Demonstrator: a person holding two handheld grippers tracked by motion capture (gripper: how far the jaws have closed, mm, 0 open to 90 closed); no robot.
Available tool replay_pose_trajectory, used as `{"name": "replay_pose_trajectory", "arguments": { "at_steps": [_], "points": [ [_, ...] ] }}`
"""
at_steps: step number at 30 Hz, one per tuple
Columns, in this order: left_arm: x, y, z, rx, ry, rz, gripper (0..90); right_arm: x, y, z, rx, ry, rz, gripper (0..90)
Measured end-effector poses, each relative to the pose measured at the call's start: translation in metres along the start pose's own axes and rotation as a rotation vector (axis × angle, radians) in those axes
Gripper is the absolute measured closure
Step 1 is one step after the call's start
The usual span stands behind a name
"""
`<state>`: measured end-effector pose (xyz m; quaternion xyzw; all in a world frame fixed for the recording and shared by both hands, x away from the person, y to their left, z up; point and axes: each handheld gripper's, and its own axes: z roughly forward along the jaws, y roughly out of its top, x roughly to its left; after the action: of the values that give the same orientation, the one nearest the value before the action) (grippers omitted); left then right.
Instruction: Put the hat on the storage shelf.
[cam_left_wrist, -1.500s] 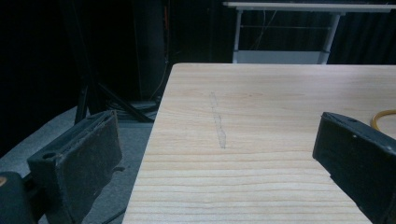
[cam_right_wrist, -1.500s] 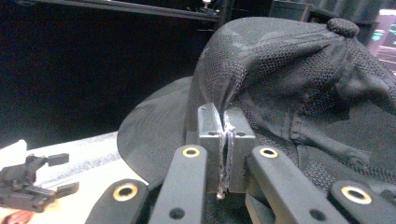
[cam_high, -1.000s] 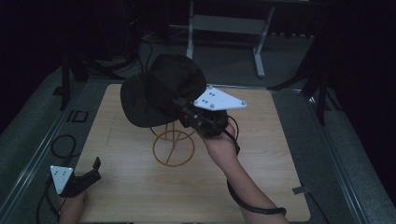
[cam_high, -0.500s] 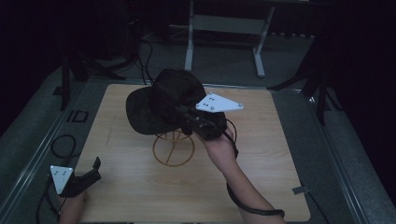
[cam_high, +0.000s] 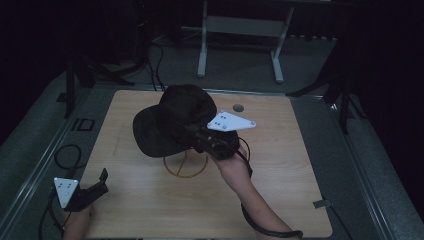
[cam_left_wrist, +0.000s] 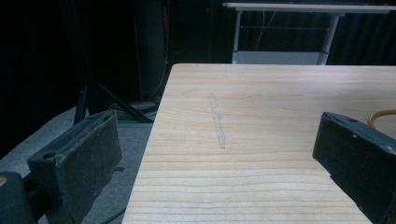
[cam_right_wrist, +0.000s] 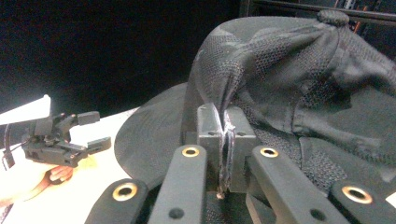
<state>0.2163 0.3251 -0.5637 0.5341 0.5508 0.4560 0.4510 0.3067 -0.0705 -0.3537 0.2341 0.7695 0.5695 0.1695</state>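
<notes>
A black mesh cap (cam_high: 172, 120) hangs in the air above a round wire stand (cam_high: 185, 162) in the middle of the wooden table (cam_high: 280, 165). My right gripper (cam_high: 200, 135) is shut on the cap's fabric; in the right gripper view the cloth of the cap (cam_right_wrist: 289, 79) is pinched between the two jaws of the right gripper (cam_right_wrist: 225, 135). My left gripper (cam_high: 97, 182) rests low at the table's front left corner, open, with nothing between its pads (cam_left_wrist: 79, 163). The stand's rim (cam_left_wrist: 380, 119) peeks in at the right of the left gripper view.
A faint scratch (cam_left_wrist: 217, 126) runs along the tabletop ahead of the left gripper. A small round hole (cam_high: 238, 107) sits near the table's far edge. Cables (cam_high: 65, 155) lie on the floor left of the table. A white frame (cam_high: 240, 30) stands beyond it.
The right gripper has carried the cap a little to the right and down toward the wire stand. The left gripper has stayed where it was.
</notes>
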Motion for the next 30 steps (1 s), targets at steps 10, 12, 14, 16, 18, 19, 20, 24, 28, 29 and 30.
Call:
{"name": "replay_pose_trajectory", "arguments": {
  "at_steps": [10, 12, 14, 16, 18, 19, 20, 24, 28, 29, 30],
  "points": [
    [0.000, 0.000, 0.000, -0.001, -0.003, 0.000, 1.8, -0.009, 0.003, 0.003, -0.014, -0.032, 0.031, 86.8],
    [0.000, 0.000, 0.000, -0.002, -0.003, 0.000, 1.7, -0.011, 0.001, 0.004, 0.000, -0.043, 0.037, 87.4],
    [0.000, 0.000, 0.000, -0.002, -0.004, -0.001, 1.7, -0.012, 0.001, 0.005, 0.006, -0.046, 0.036, 87.4],
    [0.000, 0.000, 0.000, 0.000, -0.005, 0.002, 1.7, -0.015, -0.002, 0.007, 0.022, -0.052, 0.045, 87.9],
    [0.000, 0.000, 0.000, 0.001, -0.005, 0.002, 1.7, -0.017, -0.004, 0.008, 0.027, -0.053, 0.051, 87.9],
    [0.000, 0.000, 0.000, 0.001, -0.005, 0.001, 1.7, -0.018, -0.004, 0.008, 0.028, -0.056, 0.051, 87.9],
    [0.000, 0.000, 0.000, 0.001, -0.004, 0.001, 1.7, -0.019, -0.005, 0.008, 0.028, -0.056, 0.054, 87.9],
    [0.000, 0.000, 0.000, 0.001, -0.005, 0.000, 1.7, -0.021, -0.006, 0.008, 0.030, -0.058, 0.058, 87.9],
    [0.000, 0.000, 0.000, 0.002, -0.005, 0.001, 1.7, -0.020, -0.004, 0.006, 0.022, -0.059, 0.047, 81.9],
    [0.000, 0.000, 0.000, 0.002, -0.005, 0.001, 1.8, -0.020, -0.004, 0.005, 0.018, -0.057, 0.044, 78.1],
    [0.000, 0.000, 0.000, 0.002, -0.004, 0.001, 1.7, -0.020, -0.003, 0.005, 0.018, -0.058, 0.039, 72.3]
  ]
}}
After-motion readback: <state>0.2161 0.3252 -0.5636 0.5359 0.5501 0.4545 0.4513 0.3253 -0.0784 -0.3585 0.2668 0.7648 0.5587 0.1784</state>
